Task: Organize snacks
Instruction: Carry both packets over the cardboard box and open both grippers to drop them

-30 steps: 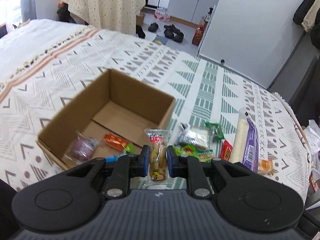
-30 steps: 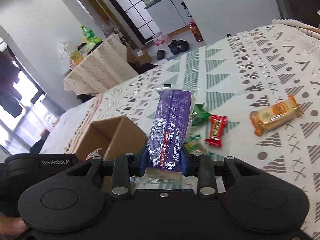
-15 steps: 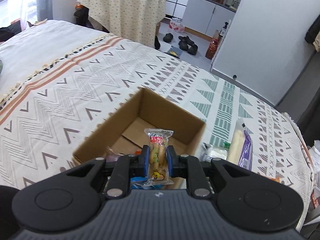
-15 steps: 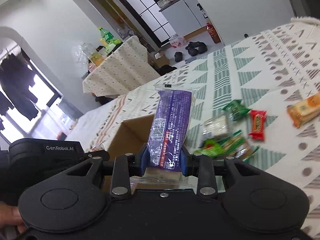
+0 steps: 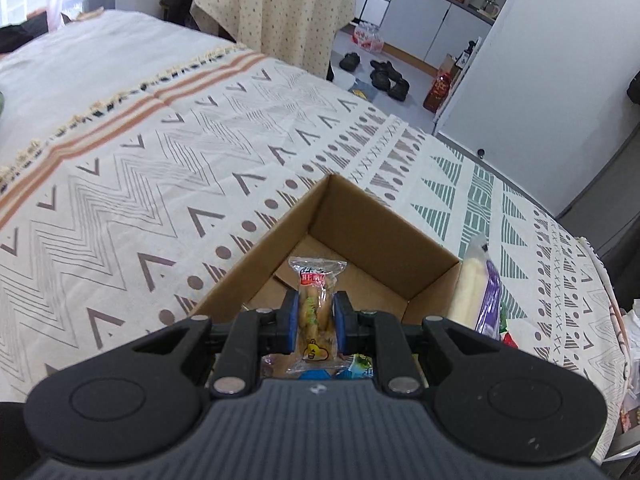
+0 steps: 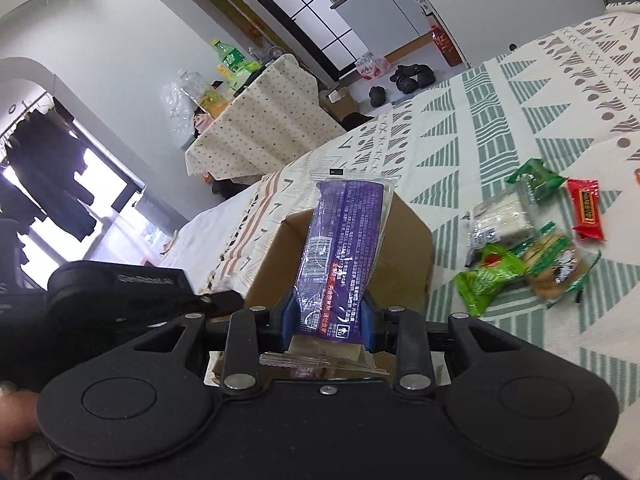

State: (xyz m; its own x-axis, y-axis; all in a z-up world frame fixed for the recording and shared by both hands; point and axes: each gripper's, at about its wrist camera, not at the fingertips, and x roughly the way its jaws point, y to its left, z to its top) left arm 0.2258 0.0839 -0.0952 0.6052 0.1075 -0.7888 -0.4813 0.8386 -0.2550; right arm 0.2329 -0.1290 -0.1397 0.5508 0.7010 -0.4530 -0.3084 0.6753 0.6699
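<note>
My left gripper [image 5: 316, 322] is shut on a small clear bread snack packet [image 5: 316, 300] and holds it over the open cardboard box [image 5: 384, 224] on the patterned bedspread. My right gripper [image 6: 328, 320] is shut on a long purple snack pack [image 6: 340, 248], held upright just above the box's right side [image 6: 400, 256]. The purple pack also shows in the left wrist view [image 5: 480, 292], right of the box. Snacks lie in the box under the left gripper, mostly hidden.
Loose snacks lie on the bedspread right of the box: green packets [image 6: 484, 280], a red packet [image 6: 586, 208], a clear white-filled packet [image 6: 500, 216]. The left gripper body [image 6: 116, 292] sits left of the box. A cloth-covered table [image 5: 276, 4] stands beyond the bed.
Both grippers have moved left and forward with their packets, from beside the snack pile to over the box. The box now sits closer under both.
</note>
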